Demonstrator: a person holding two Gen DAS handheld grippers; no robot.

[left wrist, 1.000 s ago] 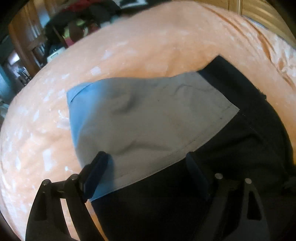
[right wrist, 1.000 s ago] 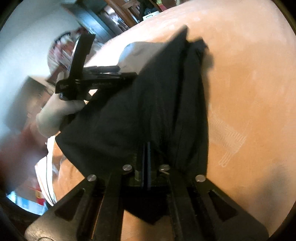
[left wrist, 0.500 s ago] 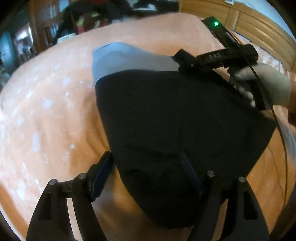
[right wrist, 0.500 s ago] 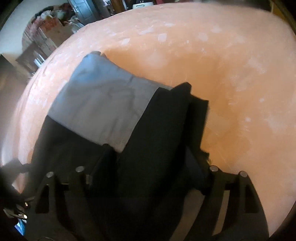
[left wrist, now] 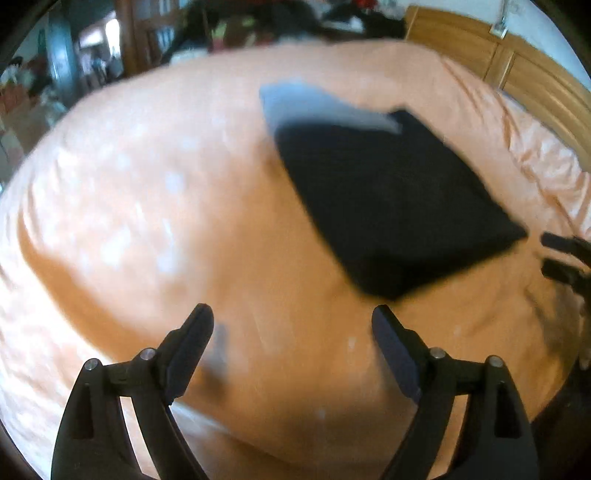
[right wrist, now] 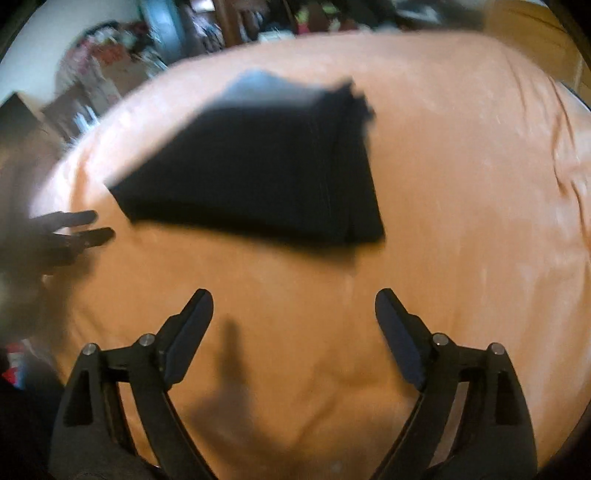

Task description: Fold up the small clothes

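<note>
A folded black garment (left wrist: 391,199) lies flat on the orange bedspread (left wrist: 147,229), with a strip of its grey-blue part (left wrist: 314,105) showing at the far edge. The right wrist view shows the same black garment (right wrist: 258,166) with its grey edge (right wrist: 258,83) behind. My left gripper (left wrist: 291,332) stands open over bare bedspread, short of the garment's near corner. My right gripper (right wrist: 293,314) is open too, back from the garment's near edge. Each view catches the other gripper's fingertips (left wrist: 561,254) (right wrist: 85,227) at its side. Both views are motion-blurred.
A wooden headboard (left wrist: 517,70) runs along the right of the bed. Cluttered furniture and piled clothes (left wrist: 258,22) stand beyond the far side. Shelves and boxes (right wrist: 110,66) sit at the left in the right wrist view. Wide orange bedspread (right wrist: 461,221) lies around the garment.
Both grippers have let go of the garment and drawn back toward me. The black half now lies folded over the grey part, and both pairs of fingers are clear of the cloth.
</note>
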